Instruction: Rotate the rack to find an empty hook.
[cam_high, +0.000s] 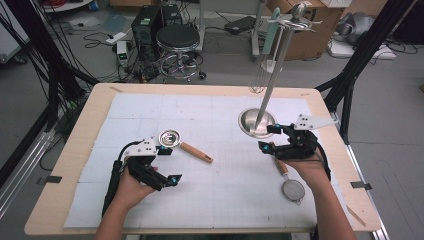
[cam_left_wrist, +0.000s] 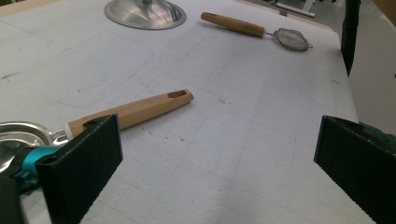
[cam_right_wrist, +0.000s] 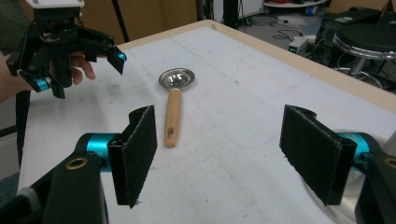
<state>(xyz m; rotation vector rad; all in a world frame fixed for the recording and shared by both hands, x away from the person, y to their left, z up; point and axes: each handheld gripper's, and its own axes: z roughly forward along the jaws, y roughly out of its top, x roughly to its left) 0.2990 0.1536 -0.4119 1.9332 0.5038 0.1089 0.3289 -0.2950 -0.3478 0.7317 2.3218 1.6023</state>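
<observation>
Tongs, two: left tongs (cam_high: 169, 165), right tongs (cam_high: 269, 137); one ladle (cam_high: 183, 144), one strainer (cam_high: 290, 184).

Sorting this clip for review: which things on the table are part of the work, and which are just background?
In the work:
- wooden-handled ladle
- strainer
- hanging rack
- left gripper, open
- right gripper, open

Lying about:
- whisk on the rack
- stool
- cardboard box

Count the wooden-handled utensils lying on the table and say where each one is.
2. The ladle lies left of centre, beside the left gripper. The strainer lies at the right, its handle partly under the right gripper. More utensils hang on the stand, handles unclear.
</observation>
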